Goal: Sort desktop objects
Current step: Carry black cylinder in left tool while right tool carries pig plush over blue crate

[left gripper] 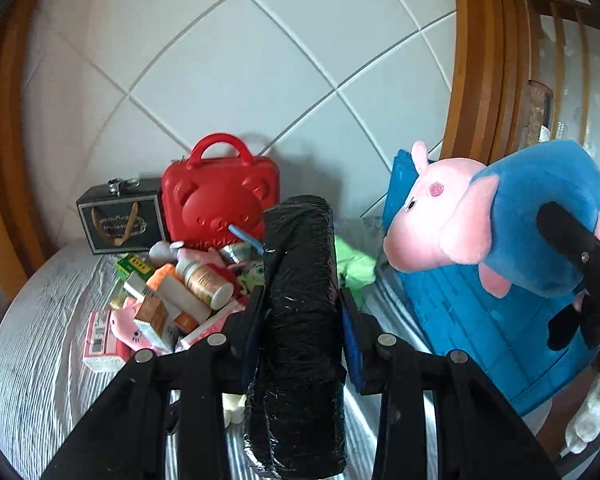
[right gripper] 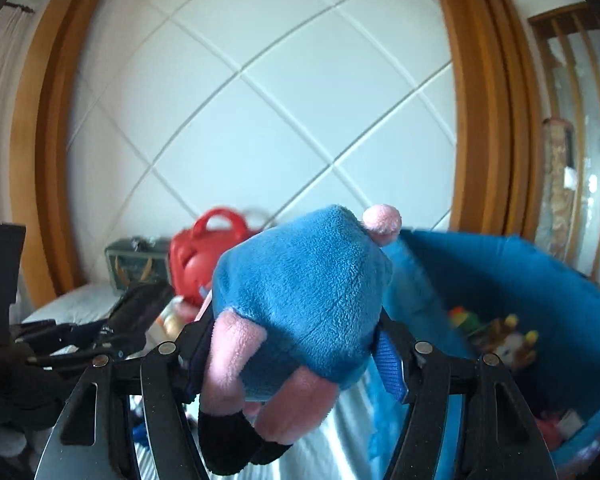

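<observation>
Pig plush (right gripper: 300, 304) clamped round its blue body by right gripper (right gripper: 296, 344), lifted clear of desk (left gripper: 40, 360) beside blue bin's (right gripper: 540, 280) near rim, presumably for dropping among toys inside. Black roll (left gripper: 300, 320) pinched upright in left gripper (left gripper: 300, 312), narrow-set, over desk's middle. Clutter pile (left gripper: 172, 300) heaped toward far edge before red case (left gripper: 220, 196); open room above bin
</observation>
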Available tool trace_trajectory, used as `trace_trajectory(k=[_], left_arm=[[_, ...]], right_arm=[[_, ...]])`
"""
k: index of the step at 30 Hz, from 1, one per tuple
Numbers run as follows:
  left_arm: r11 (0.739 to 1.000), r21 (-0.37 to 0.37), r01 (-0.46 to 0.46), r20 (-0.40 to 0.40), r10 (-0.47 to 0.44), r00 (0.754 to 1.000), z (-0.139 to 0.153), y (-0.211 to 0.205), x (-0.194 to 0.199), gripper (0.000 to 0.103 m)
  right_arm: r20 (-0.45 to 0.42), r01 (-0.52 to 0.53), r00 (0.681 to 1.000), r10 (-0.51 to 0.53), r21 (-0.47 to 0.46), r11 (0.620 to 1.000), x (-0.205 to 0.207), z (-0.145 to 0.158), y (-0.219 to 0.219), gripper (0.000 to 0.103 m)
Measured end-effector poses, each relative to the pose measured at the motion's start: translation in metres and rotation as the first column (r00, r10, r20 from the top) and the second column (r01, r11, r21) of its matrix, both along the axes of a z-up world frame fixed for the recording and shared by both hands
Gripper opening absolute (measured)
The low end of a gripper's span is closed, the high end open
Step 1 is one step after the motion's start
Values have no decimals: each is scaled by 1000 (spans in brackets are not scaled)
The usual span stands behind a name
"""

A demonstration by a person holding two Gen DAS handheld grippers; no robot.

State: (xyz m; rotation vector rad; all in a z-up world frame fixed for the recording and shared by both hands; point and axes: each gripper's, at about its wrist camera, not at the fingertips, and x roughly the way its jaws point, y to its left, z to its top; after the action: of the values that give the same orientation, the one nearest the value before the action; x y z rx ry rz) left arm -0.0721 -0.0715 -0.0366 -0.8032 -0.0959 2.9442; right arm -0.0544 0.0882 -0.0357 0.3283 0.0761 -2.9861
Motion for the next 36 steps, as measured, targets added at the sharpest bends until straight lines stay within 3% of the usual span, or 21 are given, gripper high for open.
trace_trajectory(k=[8,17,21,26,34,36], left_arm=[[989,-6,145,-135,-145,980,59,103,-10,34],[963,-10,271,-161,-269,950,86,231,-27,34],[954,-18,300,-120,-300,947,78,282,-38,34],[943,-7,332,-1,-332,943,51,335,-53,34],[936,31,350,183,-349,919,9,372,-67,34],[945,29,325,213,-323,922,3,372,-69,34]], right_arm=[[-113,183,977,-182,-7,983,21,45,99,67],[-59,332,942,-330,31,943,7,37,222,68],[12,347,937,-348,70,935,-9,23,265,68],[120,327,933,-340,118,938,-28,4,305,69],[322,241,907,-272,134,961,-46,-23,337,70],[347,230,900,-263,135,964,-47,-27,338,70]])
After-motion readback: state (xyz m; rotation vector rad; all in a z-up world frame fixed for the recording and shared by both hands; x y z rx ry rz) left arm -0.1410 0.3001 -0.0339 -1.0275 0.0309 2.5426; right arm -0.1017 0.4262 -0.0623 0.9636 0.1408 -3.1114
